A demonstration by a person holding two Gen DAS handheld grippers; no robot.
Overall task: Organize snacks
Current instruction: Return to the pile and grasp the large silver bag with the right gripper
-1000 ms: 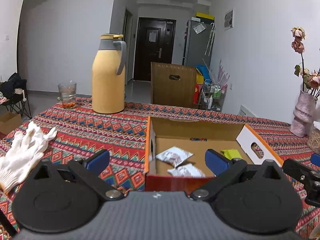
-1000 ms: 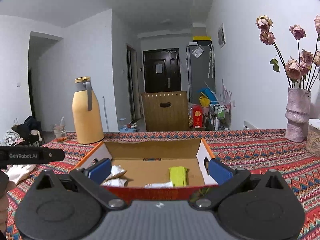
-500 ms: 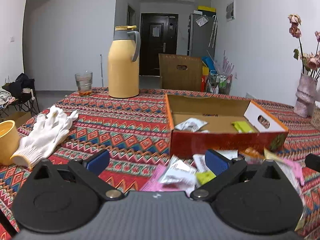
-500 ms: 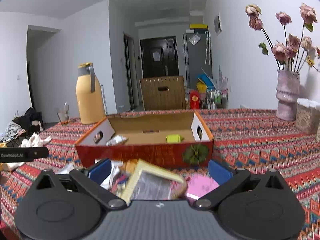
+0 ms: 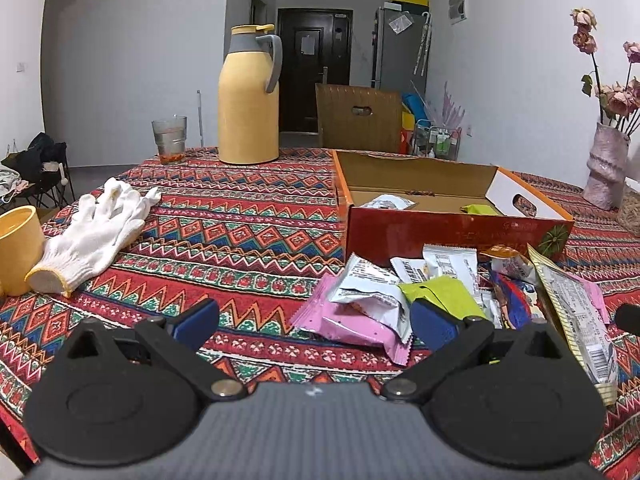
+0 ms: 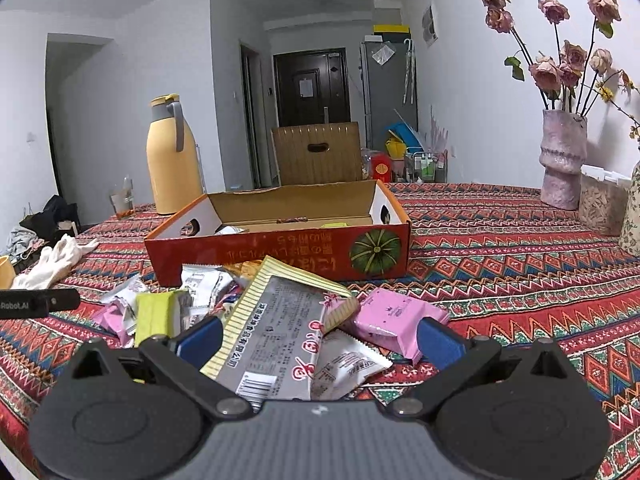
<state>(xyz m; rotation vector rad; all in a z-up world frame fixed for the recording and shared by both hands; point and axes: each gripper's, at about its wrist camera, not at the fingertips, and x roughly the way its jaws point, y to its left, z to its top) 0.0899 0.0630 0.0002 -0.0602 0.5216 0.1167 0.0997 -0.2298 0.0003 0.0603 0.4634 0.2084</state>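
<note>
An open red cardboard box (image 5: 452,232) (image 6: 280,252) sits on the patterned tablecloth with a few packets inside. A pile of snack packets lies in front of it: pink packets (image 5: 352,324) (image 6: 396,316), a lime green packet (image 5: 440,294) (image 6: 156,314), white packets (image 5: 368,284), and a long striped silver packet (image 6: 276,328) (image 5: 576,316). My left gripper (image 5: 314,322) is open and empty, just left of the pile. My right gripper (image 6: 320,338) is open, low over the striped silver packet, holding nothing.
A yellow thermos jug (image 5: 248,100) (image 6: 170,160) and a glass (image 5: 170,140) stand at the far side. White gloves (image 5: 96,232) and a yellow cup (image 5: 18,248) lie left. A pink vase of dried roses (image 6: 562,164) and a woven container (image 6: 600,204) stand right.
Both grippers have drawn back from above the box toward the near table edge and lowered. The snack pile in front of the box has come into view. Both stay open.
</note>
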